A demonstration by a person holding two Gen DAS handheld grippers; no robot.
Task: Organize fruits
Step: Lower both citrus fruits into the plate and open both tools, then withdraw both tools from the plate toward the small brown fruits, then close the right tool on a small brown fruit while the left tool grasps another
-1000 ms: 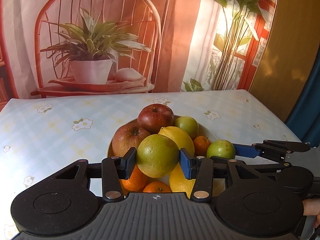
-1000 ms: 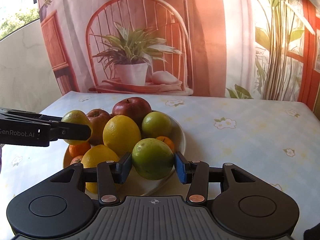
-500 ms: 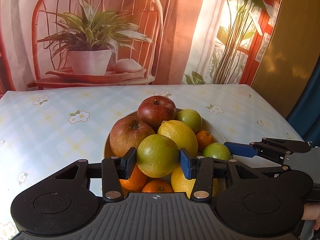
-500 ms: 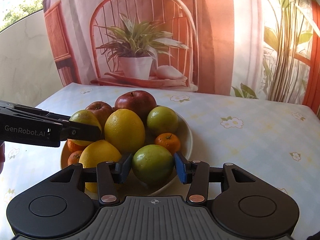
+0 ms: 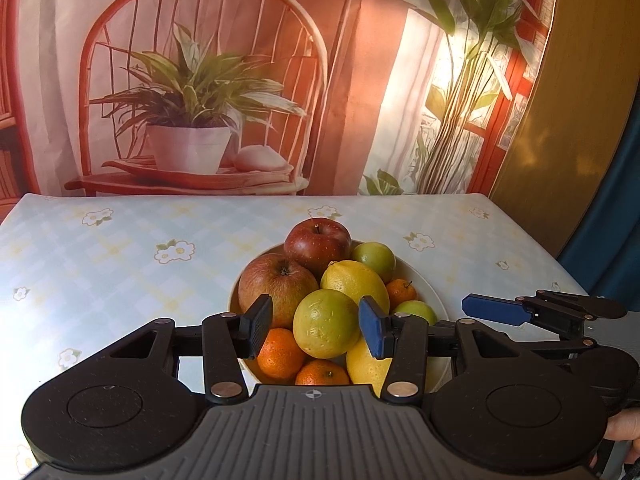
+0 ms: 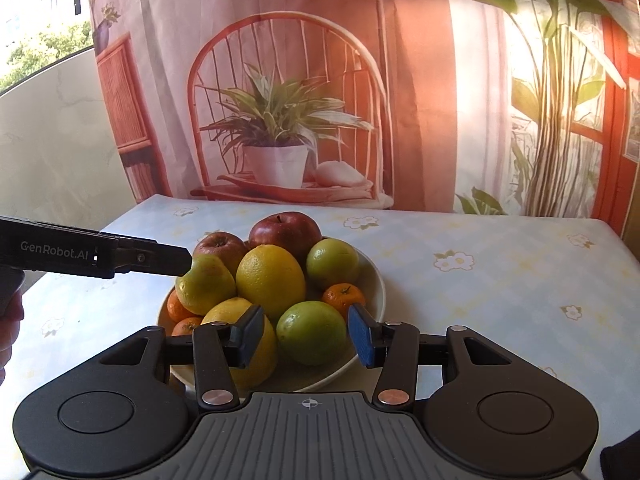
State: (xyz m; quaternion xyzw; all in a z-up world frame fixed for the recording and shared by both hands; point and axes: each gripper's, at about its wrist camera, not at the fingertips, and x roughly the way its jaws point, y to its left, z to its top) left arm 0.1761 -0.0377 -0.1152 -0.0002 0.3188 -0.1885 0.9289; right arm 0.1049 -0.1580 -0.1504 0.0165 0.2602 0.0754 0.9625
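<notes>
A white bowl [image 5: 436,300] [image 6: 376,280] holds piled fruit: two red apples, lemons, mandarins and green citrus. A yellow-green citrus [image 5: 326,324] [image 6: 206,284] rests on the pile's near left. My left gripper [image 5: 316,330] stands open around it, with a gap at the left pad. In the right wrist view that gripper's fingertip [image 6: 188,258] sits at the fruit's upper left edge. A green citrus [image 6: 312,332] [image 5: 416,312] lies in the bowl's near right. My right gripper [image 6: 306,338] is open, its pads just clear of the fruit.
The bowl stands mid-table on a pale cloth [image 5: 120,280] printed with flowers. A printed backdrop of a chair and a potted plant [image 5: 192,120] hangs behind the far edge. A wooden panel [image 5: 580,120] rises at the right. A person's hand [image 6: 8,320] holds the left gripper.
Both grippers have let go of their citrus and drawn back and slightly up. The fruits now sit in the bowl and look smaller between the pads.
</notes>
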